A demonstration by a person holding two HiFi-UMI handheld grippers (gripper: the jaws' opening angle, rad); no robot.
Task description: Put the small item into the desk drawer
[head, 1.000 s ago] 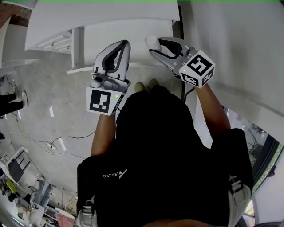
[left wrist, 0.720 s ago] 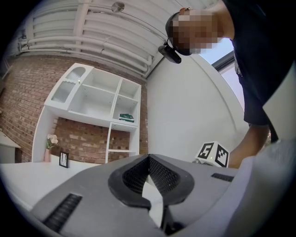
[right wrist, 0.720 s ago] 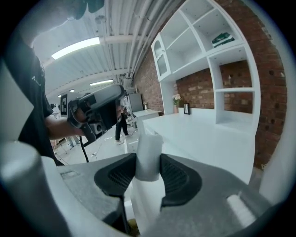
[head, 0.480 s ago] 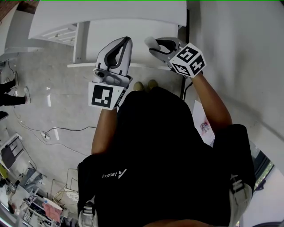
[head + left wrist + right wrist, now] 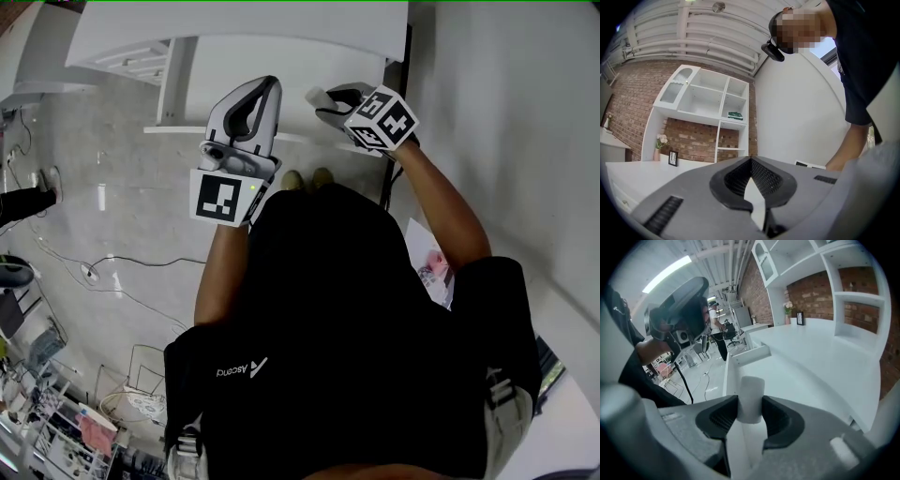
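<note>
A small white cylinder (image 5: pixel 751 398) sits between the pads of my right gripper (image 5: pixel 750 404), which is shut on it. In the head view this small white item (image 5: pixel 316 95) sticks out of the right gripper (image 5: pixel 328 101) over the front edge of the white desk (image 5: pixel 234 28). A white open drawer (image 5: pixel 750 354) juts from the desk further along; in the head view the drawer (image 5: pixel 127 67) lies at the far left. My left gripper (image 5: pixel 262 89) hangs beside the right one, shut, with nothing in it; in the left gripper view its tips (image 5: pixel 751 160) meet.
A white shelf unit (image 5: pixel 705 101) stands against a brick wall behind the desk. Cables (image 5: pixel 112 281) lie on the grey floor at the left, and another person's foot (image 5: pixel 23 202) shows there. A white wall (image 5: pixel 506 112) runs along the right, with papers (image 5: pixel 429 267) below it.
My right gripper has swung left and up a little, still holding the white item; its marker cube has turned. The left gripper has barely moved.
</note>
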